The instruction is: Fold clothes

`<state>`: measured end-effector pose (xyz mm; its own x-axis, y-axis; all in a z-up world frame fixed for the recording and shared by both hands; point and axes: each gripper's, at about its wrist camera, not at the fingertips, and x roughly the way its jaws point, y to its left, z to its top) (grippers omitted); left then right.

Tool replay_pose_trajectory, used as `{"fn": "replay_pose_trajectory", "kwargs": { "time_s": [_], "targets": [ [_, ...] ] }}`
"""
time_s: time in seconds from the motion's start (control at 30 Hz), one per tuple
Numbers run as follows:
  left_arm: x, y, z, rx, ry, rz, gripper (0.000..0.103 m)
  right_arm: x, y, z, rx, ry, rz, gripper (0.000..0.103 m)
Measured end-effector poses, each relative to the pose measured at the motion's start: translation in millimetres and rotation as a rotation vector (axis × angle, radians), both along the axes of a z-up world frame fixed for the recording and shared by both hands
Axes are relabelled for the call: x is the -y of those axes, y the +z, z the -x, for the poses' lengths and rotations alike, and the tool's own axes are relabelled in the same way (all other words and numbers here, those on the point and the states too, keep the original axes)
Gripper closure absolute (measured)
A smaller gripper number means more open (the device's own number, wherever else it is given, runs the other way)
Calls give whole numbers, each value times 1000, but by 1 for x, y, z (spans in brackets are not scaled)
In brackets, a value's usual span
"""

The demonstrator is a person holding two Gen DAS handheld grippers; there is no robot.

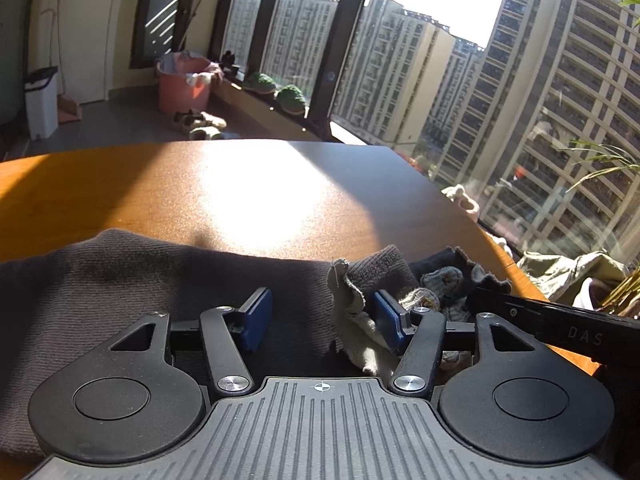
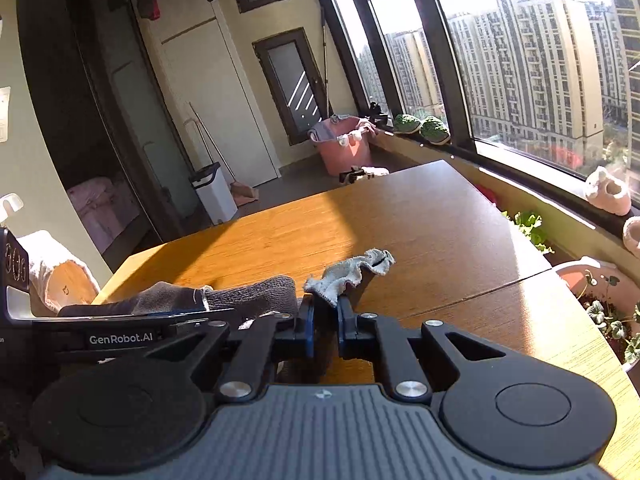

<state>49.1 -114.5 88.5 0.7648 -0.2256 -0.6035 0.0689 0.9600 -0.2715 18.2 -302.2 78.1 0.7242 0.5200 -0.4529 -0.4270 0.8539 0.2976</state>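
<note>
We see the left gripper (image 1: pixel 322 318) with its jaws spread wide above a dark grey garment (image 1: pixel 120 288) that lies on the wooden table (image 1: pixel 140 200). The right gripper (image 2: pixel 325 316) pinches the frayed pale edge of the cloth (image 2: pixel 348 270), which lifts off the table just beside the left gripper.

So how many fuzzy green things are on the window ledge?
2, side by side on the window ledge by the pink bucket: one nearer it, the other beside.
</note>
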Motion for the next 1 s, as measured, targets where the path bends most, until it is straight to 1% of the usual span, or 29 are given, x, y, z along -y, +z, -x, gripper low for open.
{"fn": "replay_pose_trajectory", "kwargs": {
  "time_s": [0.07,0.1,0.17,0.23,0.27,0.3,0.37,0.4,0.43,0.47,0.5,0.53,0.57,0.6,0.63,0.7,0.8,0.83,0.93,1.0],
  "targets": [
    [-8,0,-2,-8,4,36,41,-20,12,12,52,98,27,93],
    [-13,2,-2,-14,22,53,42,-32,13,17,53,145,53,93],
    [-25,8,-1,-16,71,86,41,-52,6,22,41,199,113,94],
    [-37,17,4,12,111,107,41,-65,-3,24,38,215,165,94],
    [-43,25,8,36,125,107,39,-67,-4,25,46,215,175,94],
    [-45,31,10,52,127,102,35,-70,-5,26,51,216,183,94],
    [-42,41,11,72,92,87,28,-71,-3,27,52,216,194,94],
    [-38,43,10,72,73,74,28,-71,-1,27,52,218,199,94],
    [-32,42,8,65,58,56,28,-70,0,28,55,221,203,94],
    [-24,38,4,50,47,20,34,-68,2,29,57,224,204,90],
    [-16,31,0,28,37,-26,49,-64,5,30,55,232,201,86],
    [-9,22,-4,6,27,-74,55,-59,7,32,50,240,185,73],
    [-5,14,-8,-11,24,-99,56,-50,11,35,46,245,152,60],
    [-4,8,-8,-16,25,-107,55,-41,14,37,41,238,115,55],
    [-5,4,-6,-1,28,-107,54,-32,16,37,31,218,84,52],
    [-7,3,-6,6,27,-105,54,-16,15,30,-9,149,16,52],
    [-8,4,-6,2,23,-102,53,-3,2,13,-99,13,-53,52],
    [-9,4,-5,2,21,-97,53,-1,-3,5,-138,-14,-76,52],
    [-13,2,-1,1,19,-80,53,1,-21,-9,-245,-15,-204,52],
    [-15,2,-2,0,18,-74,52,-5,-31,-16,-288,11,-253,52]
  ]
}}
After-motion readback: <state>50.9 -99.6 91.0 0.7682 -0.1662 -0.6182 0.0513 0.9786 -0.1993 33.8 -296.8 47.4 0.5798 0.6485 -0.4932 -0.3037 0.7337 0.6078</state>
